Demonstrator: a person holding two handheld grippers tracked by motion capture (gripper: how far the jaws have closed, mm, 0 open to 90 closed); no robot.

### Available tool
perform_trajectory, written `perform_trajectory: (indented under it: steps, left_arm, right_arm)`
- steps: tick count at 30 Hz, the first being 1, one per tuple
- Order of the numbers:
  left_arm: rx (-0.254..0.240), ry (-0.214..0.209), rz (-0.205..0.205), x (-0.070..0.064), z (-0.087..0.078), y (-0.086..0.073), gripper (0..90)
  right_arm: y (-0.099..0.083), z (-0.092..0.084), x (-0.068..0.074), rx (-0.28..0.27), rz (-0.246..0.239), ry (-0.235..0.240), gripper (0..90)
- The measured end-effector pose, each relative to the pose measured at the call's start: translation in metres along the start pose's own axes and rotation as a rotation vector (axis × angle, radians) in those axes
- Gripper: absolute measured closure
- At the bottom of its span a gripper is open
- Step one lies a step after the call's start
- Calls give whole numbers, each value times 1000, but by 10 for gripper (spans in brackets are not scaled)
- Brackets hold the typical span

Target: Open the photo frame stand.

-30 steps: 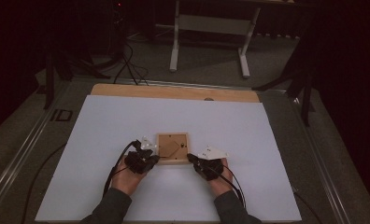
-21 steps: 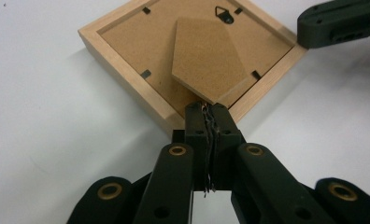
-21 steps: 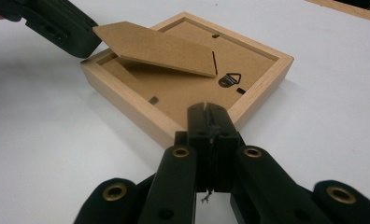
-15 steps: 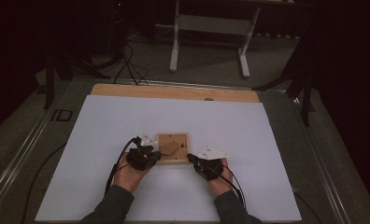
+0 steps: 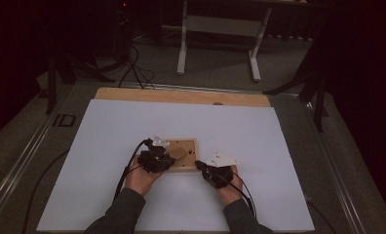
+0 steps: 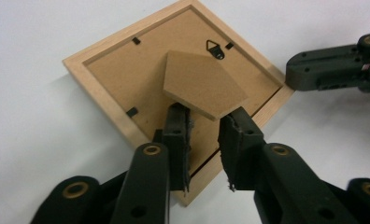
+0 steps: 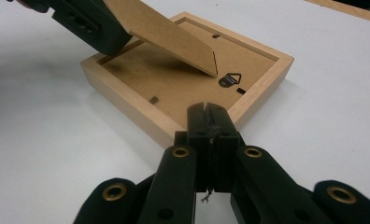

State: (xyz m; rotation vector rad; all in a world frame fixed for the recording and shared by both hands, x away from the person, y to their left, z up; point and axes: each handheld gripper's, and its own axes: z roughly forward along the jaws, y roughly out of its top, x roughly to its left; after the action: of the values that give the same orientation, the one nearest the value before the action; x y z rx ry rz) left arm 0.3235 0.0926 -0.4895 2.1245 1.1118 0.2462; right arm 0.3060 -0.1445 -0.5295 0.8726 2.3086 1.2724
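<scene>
Wooden and pale, the picture frame (image 5: 180, 154) lies face down on the white desk (image 5: 108, 126), just ahead of the person's two hands and between the grippers. Its back panel is brown fibreboard, held by small black clips, with a black triangular hanger (image 6: 215, 47) near one edge. Seen from the high view the frame is close to square, its edges roughly in line with the desk's edges, so no long axis can be told. A brown stand flap (image 6: 202, 84) rises off the back panel, tilted up at its free end, which points toward the left gripper (image 6: 204, 126); its hinged end sits close to the hanger.

The left gripper's fingers (image 6: 176, 126) have just been opening and now stand spread, one on each side of the flap's raised tip, not pressing it. The right gripper (image 7: 207, 116) has its fingers pressed together with nothing between them, the tips just beside the frame's near corner.

Compared with a second ago, the frame lies in the same spot and the right gripper is unmoved; the left gripper has shifted only slightly over the frame's left part.
</scene>
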Motion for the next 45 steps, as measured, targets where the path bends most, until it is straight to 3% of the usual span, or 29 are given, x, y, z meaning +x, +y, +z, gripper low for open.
perform_trajectory:
  steps: [8, 12, 19, 35, 45]
  left_arm:
    - [22, -32, -29, 0, 10, 6, 535]
    - [30, -42, -34, 0, 14, 7, 501]
    - [26, -64, -82, 2, 20, 11, 462]
    - [31, -83, -173, 10, 26, 16, 459]
    - [44, -97, -196, 14, 27, 17, 509]
  right_arm:
    - [0, 0, 0, 0, -1, -1, 889]
    - [0, 0, 0, 0, -1, 0, 888]
    - [0, 0, 0, 0, -1, 0, 887]
    - [0, 0, 0, 1, 1, 0, 883]
    - [0, 0, 0, 1, 1, 2, 882]
